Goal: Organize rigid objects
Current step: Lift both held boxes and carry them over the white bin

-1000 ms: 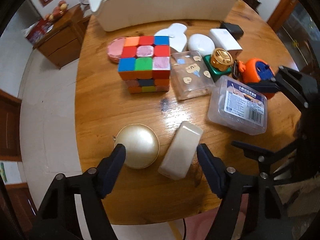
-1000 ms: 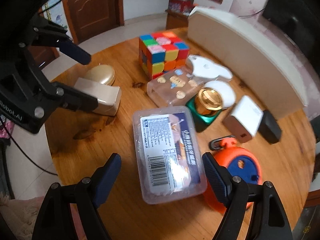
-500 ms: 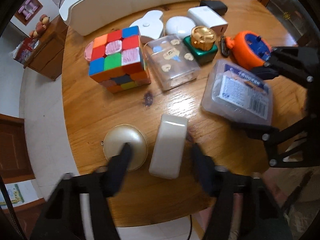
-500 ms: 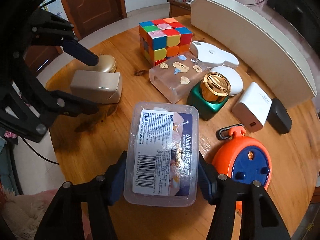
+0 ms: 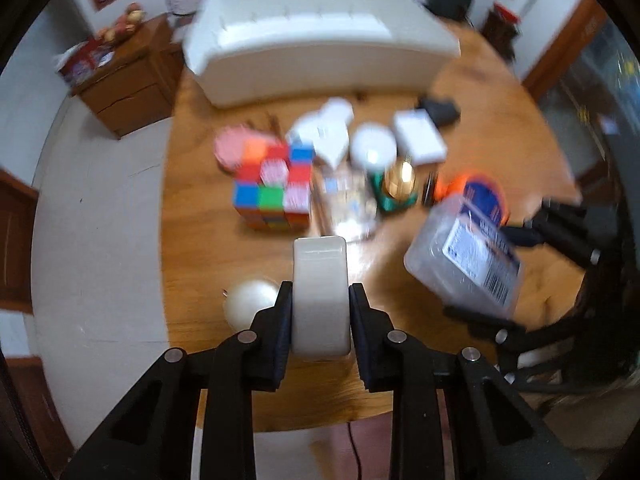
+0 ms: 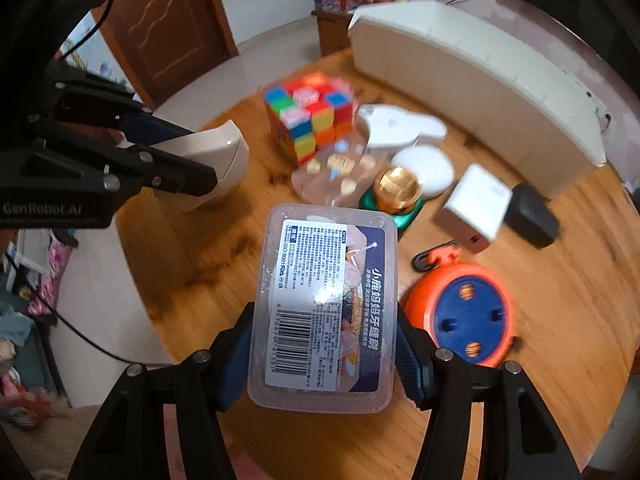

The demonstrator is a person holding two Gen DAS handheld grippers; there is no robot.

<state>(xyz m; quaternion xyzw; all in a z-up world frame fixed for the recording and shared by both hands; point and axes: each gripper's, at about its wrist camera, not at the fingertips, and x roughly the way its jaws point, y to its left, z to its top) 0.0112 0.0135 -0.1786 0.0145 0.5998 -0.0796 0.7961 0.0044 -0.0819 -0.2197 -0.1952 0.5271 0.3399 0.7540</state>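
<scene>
At the bottom centre of the left wrist view, our left gripper (image 5: 320, 312) is clamped on a cream rounded case (image 5: 319, 296), its jaws having just closed onto the smooth, glossy sides; the case is off the round wooden table (image 5: 200, 240). Lower centre of the right wrist view, our right gripper (image 6: 322, 344) is clamped on a clear plastic box (image 6: 326, 300) with a white and dark blue printed label and a barcode; its pads press both long sides.

Behind, near the middle of the table, sit a colourful puzzle cube (image 6: 312, 116), a clear case with small stickers (image 6: 340, 172), a green jar with a gold lid (image 6: 398, 192), a white charger block (image 6: 474, 204) and an orange and blue cord reel (image 6: 464, 312). A long white tray (image 6: 480, 76) runs along the upper right.

Much of the left view is smeared by motion, so the far items blur together. We cannot tell what the clear plastic box holds. A pale gold dome (image 5: 250, 304) at lower left is partly hidden by our finger.
</scene>
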